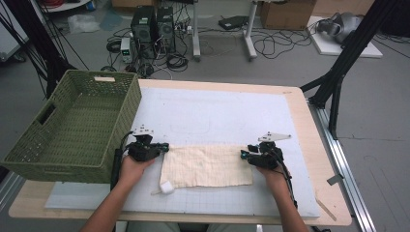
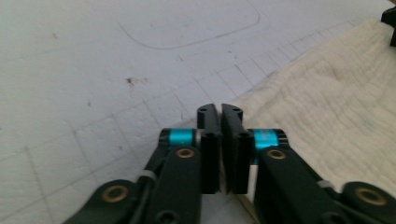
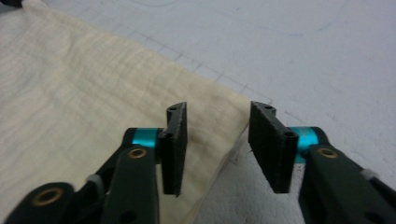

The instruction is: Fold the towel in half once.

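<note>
A green woven basket [image 1: 72, 128] sits at the far left of the worktop [image 1: 309, 125], hanging a little over its edge. Just to the right of it, the left hand [image 1: 133, 166] holds the left gripper [image 1: 164, 146] at the far left corner of a cream cloth [image 1: 205, 165]. In the left gripper view, its two black jaws are pressed almost together right at the cloth's edge; the cloth may be pinched between them, but the view is too tight to be sure. The cloth lies flat on a white mat [image 1: 217, 113] with thin grid lines, in the near middle of the worktop. A small white tag [image 1: 166, 187] sticks out at its near left corner. At the cloth's far right corner is the right gripper [image 1: 244, 154], held by the right hand [image 1: 273, 176]. Its jaws stand wide apart, with the cloth's corner below them, and they grip nothing.
</note>
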Motion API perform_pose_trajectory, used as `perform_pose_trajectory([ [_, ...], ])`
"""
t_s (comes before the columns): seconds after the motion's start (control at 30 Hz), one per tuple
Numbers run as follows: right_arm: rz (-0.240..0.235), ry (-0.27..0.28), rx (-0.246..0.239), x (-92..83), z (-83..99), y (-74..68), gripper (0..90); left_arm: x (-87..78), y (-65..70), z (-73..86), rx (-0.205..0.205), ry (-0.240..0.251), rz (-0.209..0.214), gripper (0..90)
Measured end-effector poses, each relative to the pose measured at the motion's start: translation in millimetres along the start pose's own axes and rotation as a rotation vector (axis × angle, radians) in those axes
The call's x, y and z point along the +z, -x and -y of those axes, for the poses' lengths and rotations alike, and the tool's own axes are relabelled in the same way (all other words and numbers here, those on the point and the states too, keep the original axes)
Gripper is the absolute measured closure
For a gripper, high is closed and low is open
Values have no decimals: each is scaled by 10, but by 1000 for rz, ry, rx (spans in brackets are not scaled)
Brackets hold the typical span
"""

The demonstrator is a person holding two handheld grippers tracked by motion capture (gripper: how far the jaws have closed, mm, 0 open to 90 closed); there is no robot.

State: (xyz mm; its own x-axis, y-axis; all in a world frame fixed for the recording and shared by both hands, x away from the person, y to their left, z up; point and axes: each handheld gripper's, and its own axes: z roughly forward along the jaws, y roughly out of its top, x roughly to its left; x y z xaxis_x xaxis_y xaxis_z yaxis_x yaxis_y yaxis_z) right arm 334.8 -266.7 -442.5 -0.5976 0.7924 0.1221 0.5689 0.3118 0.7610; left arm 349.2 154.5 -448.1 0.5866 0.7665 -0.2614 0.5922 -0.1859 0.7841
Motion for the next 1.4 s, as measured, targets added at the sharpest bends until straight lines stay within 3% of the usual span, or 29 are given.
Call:
perform_pose_trajectory([
  [0.07,-5,-12,2,21,6,2,695,-18,-7,-4,-5,15,-13,877],
  [0.13,-4,-10,-2,18,7,-11,720,-52,-11,-12,-44,29,-23,844],
  [0.2,-8,-6,-3,3,7,-34,665,-108,-21,-25,-111,38,-8,638],
  [0.3,-15,9,-7,-39,13,-62,647,-208,11,-21,-77,27,-7,592],
  [0.37,-26,12,-5,-53,15,-75,655,-236,22,30,-78,25,11,599],
  [0.5,-38,-19,-3,-28,28,-95,714,-149,41,147,-80,-31,28,606],
  [0.63,-38,-18,23,-39,39,-94,689,-121,71,154,-70,-29,29,635],
  [0.7,-32,-22,17,-57,43,-99,706,-117,81,162,-54,-36,36,709],
  [0.77,-40,-32,9,-54,51,-106,787,-114,111,164,-26,-33,33,835],
  [0.83,-32,-31,-9,-52,55,-122,838,-127,125,146,-22,-17,30,872],
  [0.9,-28,-15,-5,-66,46,-130,843,-149,107,138,-39,6,36,876],
  [1.1,-29,12,30,-72,20,-76,842,-188,11,111,-157,85,78,876],
  [1.27,-7,23,58,-44,-8,-49,842,-153,-67,112,-216,102,47,876],
  [1.4,22,10,61,8,-17,-42,842,-90,-68,115,-225,107,35,876],
])
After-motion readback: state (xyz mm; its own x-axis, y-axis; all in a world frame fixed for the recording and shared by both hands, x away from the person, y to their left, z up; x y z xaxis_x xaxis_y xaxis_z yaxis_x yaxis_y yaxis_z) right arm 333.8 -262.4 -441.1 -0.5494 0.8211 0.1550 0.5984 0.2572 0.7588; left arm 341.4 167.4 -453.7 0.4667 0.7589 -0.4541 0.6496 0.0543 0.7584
